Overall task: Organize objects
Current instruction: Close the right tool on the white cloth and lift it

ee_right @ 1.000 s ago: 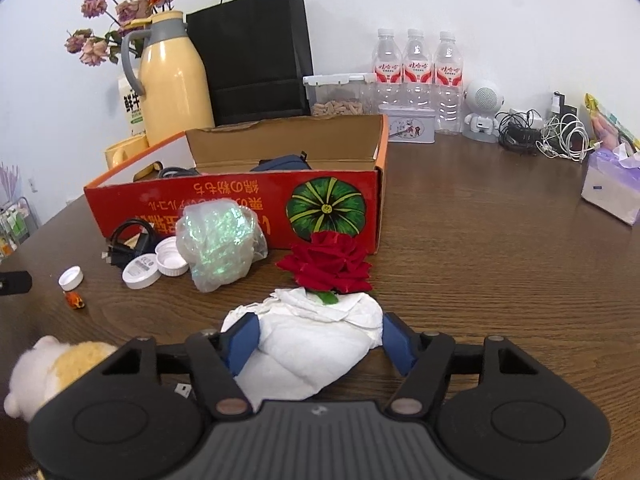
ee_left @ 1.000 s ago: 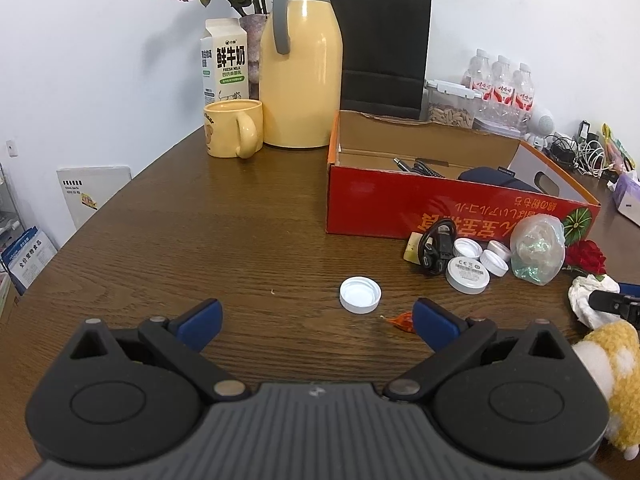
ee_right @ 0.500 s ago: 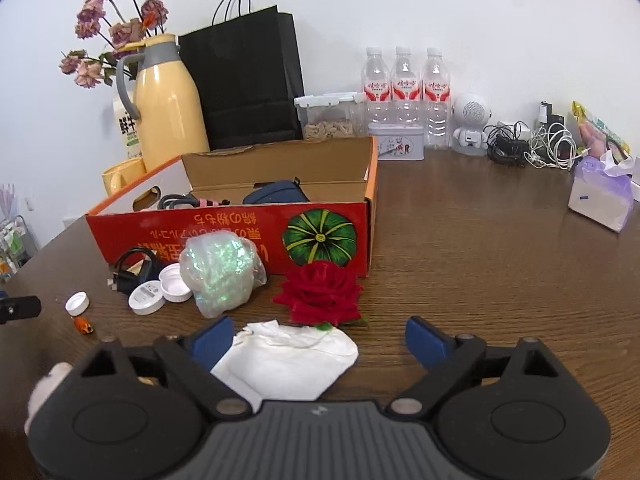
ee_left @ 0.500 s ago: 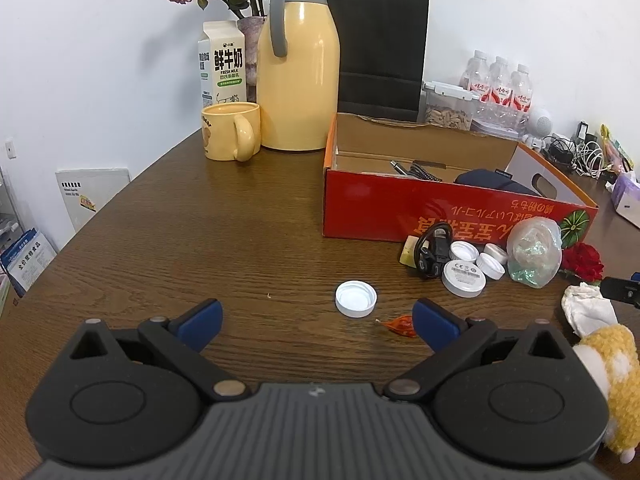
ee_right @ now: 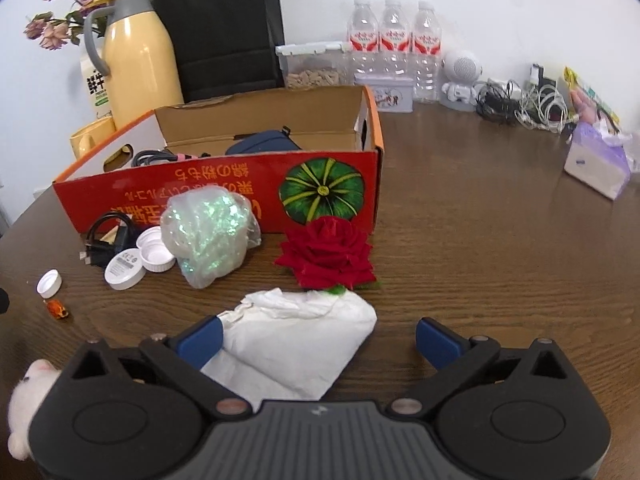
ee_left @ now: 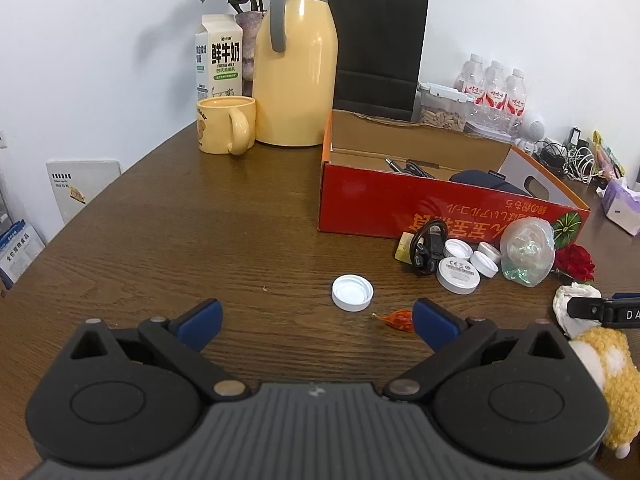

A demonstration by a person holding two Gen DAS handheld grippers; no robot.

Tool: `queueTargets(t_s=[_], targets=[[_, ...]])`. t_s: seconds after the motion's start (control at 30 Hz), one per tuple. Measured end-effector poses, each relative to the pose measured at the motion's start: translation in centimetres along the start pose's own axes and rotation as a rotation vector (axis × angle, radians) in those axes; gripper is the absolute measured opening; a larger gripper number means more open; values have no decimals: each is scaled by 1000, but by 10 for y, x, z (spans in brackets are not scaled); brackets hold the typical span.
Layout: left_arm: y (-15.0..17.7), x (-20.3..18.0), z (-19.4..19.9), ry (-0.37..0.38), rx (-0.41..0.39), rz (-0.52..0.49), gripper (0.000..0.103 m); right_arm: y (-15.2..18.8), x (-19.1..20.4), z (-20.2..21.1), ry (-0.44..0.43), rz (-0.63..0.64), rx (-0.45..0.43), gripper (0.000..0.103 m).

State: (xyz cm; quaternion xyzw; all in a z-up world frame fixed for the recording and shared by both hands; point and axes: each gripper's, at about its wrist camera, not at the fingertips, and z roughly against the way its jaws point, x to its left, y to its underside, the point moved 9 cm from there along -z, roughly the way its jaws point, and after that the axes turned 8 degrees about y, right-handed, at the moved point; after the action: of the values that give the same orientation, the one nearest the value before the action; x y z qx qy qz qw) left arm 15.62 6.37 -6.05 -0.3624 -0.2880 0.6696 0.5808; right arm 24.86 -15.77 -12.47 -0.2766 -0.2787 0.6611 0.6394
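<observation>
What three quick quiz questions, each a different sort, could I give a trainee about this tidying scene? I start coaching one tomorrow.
1. True or false: the red rose lies inside the red box.
2. Which item lies between the right gripper fingers? A) white cloth B) yellow mug C) a water bottle
3. Fill in: the lone white cap lies on the ____.

Key: 1 false, it lies on the table in front of the box. 2 A; the fingers have just been opening and stand wide. 3 table.
</observation>
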Motion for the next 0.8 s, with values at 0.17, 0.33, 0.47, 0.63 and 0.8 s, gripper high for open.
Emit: queueTargets(t_s=[0.17, 0.33, 0.47, 0.63, 0.8], targets=[[1, 3, 0, 13, -3, 11, 103, -5, -7, 0, 22, -72, -7, 103], [1, 6, 2, 26, -10, 24, 103, -9, -4, -4, 43, -85, 15, 103], [1, 9, 1, 41, -9, 38, 103, -4, 7, -6, 51, -57, 37, 103], [2, 9, 0, 63, -10, 42, 103, 1, 14, -4, 74, -31, 51, 103], [3, 7, -1, 75, -6, 37, 103, 4, 18, -3, 71, 0, 45, 103]])
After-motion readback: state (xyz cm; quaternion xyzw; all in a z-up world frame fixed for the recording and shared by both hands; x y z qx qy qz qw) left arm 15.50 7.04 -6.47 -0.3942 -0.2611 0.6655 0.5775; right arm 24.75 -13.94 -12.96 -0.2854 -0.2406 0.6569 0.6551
